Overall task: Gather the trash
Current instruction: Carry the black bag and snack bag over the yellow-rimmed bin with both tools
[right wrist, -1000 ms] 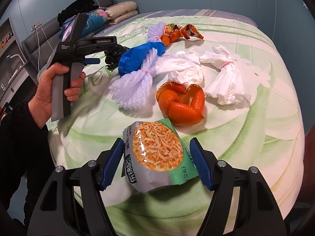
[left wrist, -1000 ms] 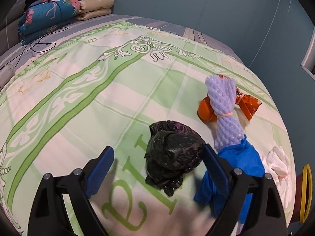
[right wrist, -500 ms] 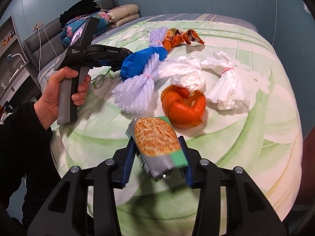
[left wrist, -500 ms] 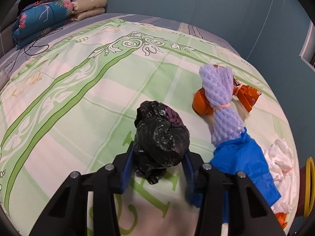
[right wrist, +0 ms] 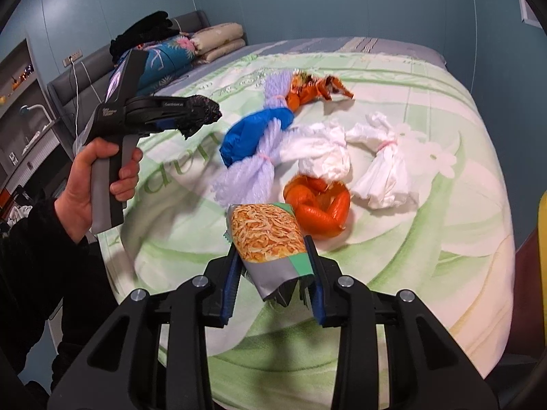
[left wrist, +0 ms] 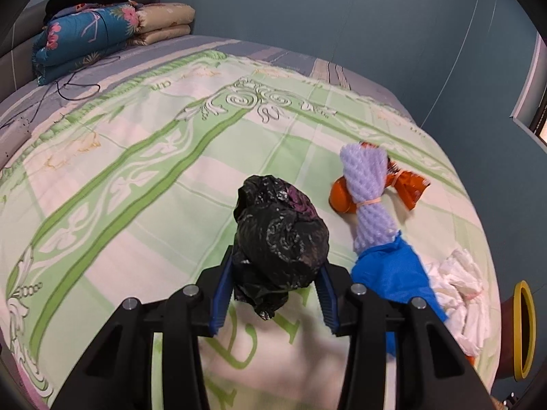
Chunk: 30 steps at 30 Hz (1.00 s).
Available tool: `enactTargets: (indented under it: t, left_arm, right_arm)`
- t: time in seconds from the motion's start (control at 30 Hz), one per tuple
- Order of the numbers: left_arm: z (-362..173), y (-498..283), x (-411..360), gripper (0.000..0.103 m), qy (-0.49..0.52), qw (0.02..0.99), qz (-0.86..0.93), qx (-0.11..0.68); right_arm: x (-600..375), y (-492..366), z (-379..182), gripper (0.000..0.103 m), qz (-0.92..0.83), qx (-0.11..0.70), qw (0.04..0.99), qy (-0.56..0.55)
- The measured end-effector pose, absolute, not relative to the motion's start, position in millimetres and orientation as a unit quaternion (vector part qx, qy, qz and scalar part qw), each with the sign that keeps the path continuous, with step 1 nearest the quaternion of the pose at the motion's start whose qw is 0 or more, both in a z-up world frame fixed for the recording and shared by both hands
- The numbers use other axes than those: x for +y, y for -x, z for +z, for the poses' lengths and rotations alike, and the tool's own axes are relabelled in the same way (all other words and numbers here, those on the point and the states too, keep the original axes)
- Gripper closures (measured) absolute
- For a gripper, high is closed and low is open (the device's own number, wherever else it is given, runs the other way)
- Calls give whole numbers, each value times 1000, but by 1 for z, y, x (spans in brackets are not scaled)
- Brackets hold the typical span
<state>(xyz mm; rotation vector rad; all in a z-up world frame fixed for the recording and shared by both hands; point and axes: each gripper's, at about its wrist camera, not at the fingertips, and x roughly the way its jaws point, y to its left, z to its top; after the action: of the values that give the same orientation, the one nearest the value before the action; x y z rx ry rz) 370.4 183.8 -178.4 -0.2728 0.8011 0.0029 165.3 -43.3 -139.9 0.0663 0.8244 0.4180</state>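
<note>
A crumpled black plastic bag (left wrist: 280,235) is lifted off the green patterned bedspread (left wrist: 136,171), pinched between the blue pads of my left gripper (left wrist: 277,266). The right wrist view shows that same left gripper (right wrist: 205,116) from the side, bag at its tip, held by a person's hand (right wrist: 92,177). My right gripper (right wrist: 273,256) has a noodle snack packet (right wrist: 266,232) between its pads. Its jaws are closing on the packet, which is squeezed and raised off the bed.
On the bed lie a purple foam net (left wrist: 367,184), a blue bag (left wrist: 389,270), orange peel (right wrist: 318,205), an orange wrapper (right wrist: 318,89) and two white tissue bundles (right wrist: 383,171). A yellow-rimmed bin (left wrist: 524,328) stands past the bed's right edge. Folded quilts (left wrist: 85,34) sit far left.
Both grippers went from open around their items to shut on them. The black bag and the snack packet have since risen off the bed.
</note>
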Motion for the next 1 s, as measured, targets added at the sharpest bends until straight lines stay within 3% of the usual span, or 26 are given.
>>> enactTargets:
  t: [1.0]
  left_arm:
    - [-96,-312,137,62,112,934,-48,337]
  right_arm:
    - [-93,-137,-57,70,169,298,939,-35]
